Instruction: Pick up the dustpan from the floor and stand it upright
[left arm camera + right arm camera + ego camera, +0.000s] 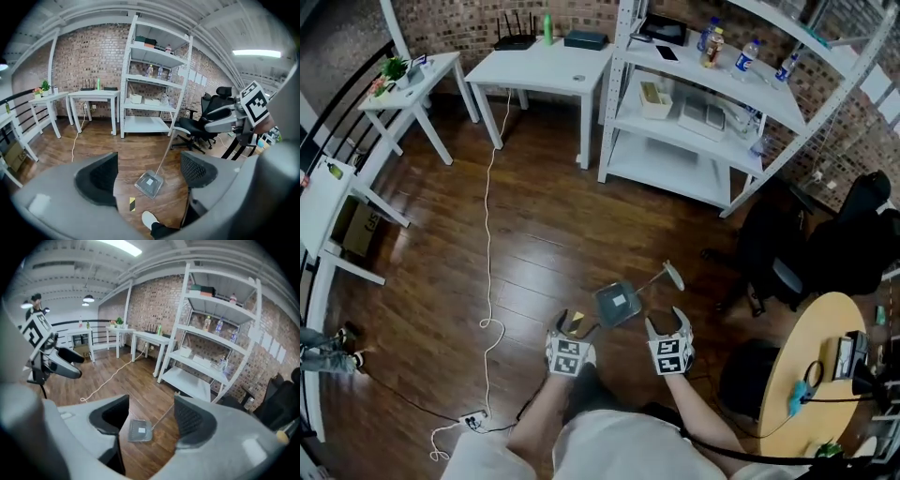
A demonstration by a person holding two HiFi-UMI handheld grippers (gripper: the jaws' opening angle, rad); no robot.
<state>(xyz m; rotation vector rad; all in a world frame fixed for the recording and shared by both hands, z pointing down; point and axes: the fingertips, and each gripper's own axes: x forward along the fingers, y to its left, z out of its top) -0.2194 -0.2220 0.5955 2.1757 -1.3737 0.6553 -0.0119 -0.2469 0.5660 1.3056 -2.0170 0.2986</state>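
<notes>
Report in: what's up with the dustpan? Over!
Left gripper open, empty. Right gripper open, empty. Grey long-handled dustpan stands handle-up, unheld. Nothing blocking it.

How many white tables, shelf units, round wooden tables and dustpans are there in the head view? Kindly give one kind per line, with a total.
White tables: 3
Shelf unit: 1
Round wooden table: 1
Dustpan: 1
Total: 6

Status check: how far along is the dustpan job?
Done, apparently: the grey long-handled dustpan stands on the wooden floor, pan down, handle raised at a lean. In hand: nothing; left gripper and right gripper are both open and empty, clear of it. Left: probably only checking it stays up.
</notes>
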